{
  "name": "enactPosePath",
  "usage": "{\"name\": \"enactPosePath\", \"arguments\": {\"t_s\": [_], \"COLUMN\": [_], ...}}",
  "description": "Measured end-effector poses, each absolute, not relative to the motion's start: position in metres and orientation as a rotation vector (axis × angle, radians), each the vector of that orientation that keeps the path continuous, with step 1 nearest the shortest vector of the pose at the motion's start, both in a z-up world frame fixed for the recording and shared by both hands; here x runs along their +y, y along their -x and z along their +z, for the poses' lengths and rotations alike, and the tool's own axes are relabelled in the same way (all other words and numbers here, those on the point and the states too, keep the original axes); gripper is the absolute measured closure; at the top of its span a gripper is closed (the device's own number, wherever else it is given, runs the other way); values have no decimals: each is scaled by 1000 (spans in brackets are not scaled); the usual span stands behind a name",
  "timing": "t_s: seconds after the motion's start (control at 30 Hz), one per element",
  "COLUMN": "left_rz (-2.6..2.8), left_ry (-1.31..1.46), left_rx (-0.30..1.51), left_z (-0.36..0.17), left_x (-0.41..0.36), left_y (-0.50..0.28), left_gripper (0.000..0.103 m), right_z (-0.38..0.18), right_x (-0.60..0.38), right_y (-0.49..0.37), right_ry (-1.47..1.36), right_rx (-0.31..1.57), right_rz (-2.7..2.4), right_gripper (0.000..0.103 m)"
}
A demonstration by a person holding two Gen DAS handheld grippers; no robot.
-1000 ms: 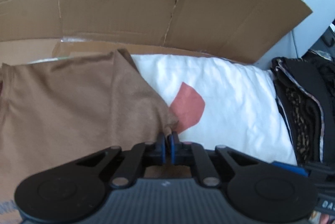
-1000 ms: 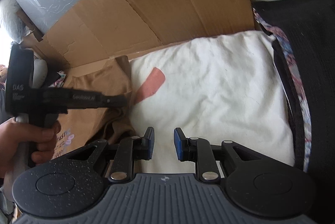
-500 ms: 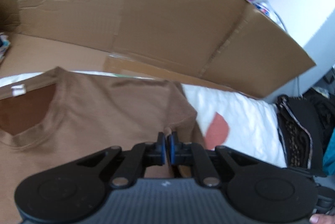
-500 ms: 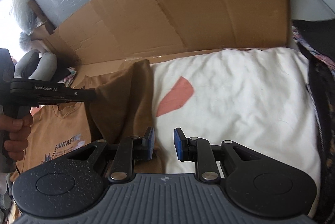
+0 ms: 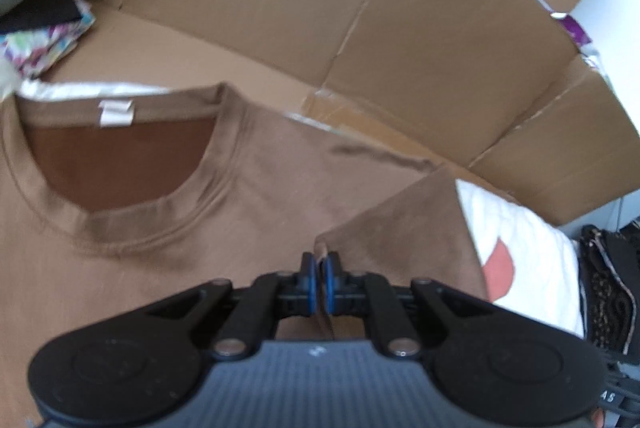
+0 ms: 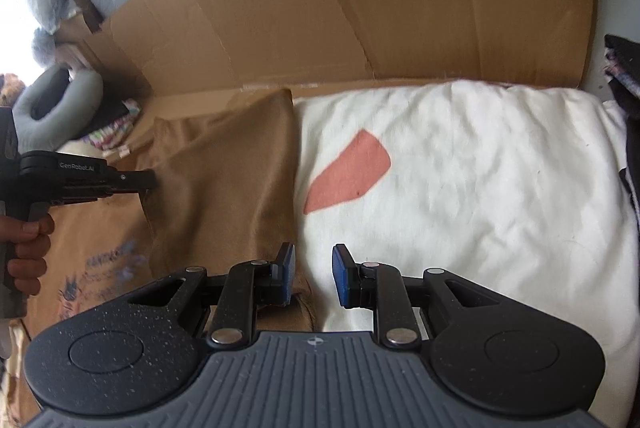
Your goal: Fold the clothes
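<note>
A brown T-shirt (image 5: 280, 196) lies flat on cardboard, its collar and white label at the left in the left wrist view. My left gripper (image 5: 319, 282) is shut on the edge of the shirt's right side, which is folded over the body. In the right wrist view the same folded brown flap (image 6: 228, 184) stands beside a white cushion, and the left gripper (image 6: 146, 184) pinches its left edge, held by a hand (image 6: 26, 248). My right gripper (image 6: 314, 278) hovers open over the seam between shirt and cushion, nothing between its fingers.
A white cushion (image 6: 480, 188) with a salmon patch (image 6: 348, 176) lies right of the shirt. Cardboard walls (image 5: 360, 8) rise behind. Dark patterned clothes (image 5: 608, 288) are piled at the far right. A grey neck pillow (image 6: 52, 104) and colourful fabric (image 5: 44, 44) sit at the left.
My left gripper has carried the shirt's right side leftward across the body; the collar has come into its view. The right gripper has drifted slightly left, still open.
</note>
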State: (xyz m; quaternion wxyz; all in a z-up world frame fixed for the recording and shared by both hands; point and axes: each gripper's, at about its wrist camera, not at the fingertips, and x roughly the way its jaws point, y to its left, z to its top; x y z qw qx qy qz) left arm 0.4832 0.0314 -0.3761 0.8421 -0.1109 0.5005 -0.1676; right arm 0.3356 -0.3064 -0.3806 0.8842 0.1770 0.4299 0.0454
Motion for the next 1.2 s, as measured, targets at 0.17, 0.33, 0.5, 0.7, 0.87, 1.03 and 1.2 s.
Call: {"name": "enactPosePath", "arguments": {"t_s": [0.17,0.33,0.5,0.7,0.87,1.03,1.2], "left_rz": [-310,-308,-327,-368,-368,-384,-415], "left_ry": [256,269,294,216,178,157,165], "left_rx": [1052,1033,1004,988,980,1001,999], "left_z": [-382,-383,-386,-394,-395,-391,-374], "left_x": [42,47,47,36,29,26,29], "left_y": [-488,-492,-492,-489,-485,-483,-478], "left_gripper": [98,91,72,68,84,99,100], "right_z": [-392,-394,-390,-381,-376,-369,-364], "right_x": [-301,-303,-308,-314,-314,-305,-296], "right_y": [-338,-338,-337,-345,-371,-398,-420], "right_ry": [-324,-304,-309,-318,-306,-243,-219], "right_rx": [926,932,924,881,844,802,768], "right_rz": [93,81,68,82,86,86,113], "right_gripper": [79,79,79,79,79,76,65]}}
